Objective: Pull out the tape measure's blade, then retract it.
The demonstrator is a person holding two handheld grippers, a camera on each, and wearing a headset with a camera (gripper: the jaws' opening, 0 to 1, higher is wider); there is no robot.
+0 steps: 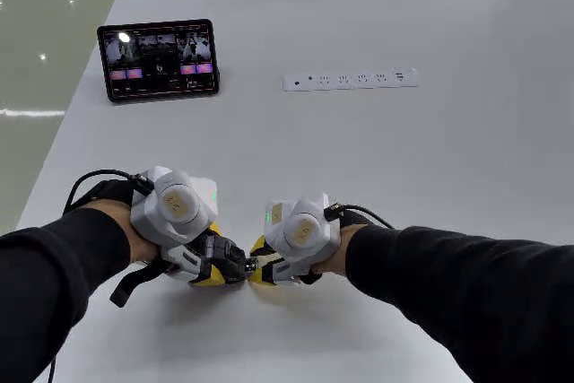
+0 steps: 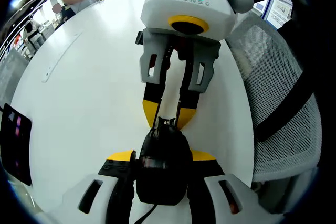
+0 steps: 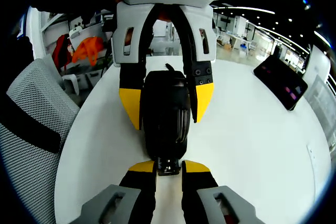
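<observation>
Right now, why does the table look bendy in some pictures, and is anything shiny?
Left gripper view and right gripper view: fisheye lenses bend the white table into a curve. Head view: its edges look straight, and lights glare off the glossy floor.

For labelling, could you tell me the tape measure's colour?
The tape measure is black, clearest in the right gripper view.

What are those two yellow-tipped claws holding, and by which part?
The left gripper clamps the black tape measure by its case sides; the right gripper pinches its blade tip.
</observation>
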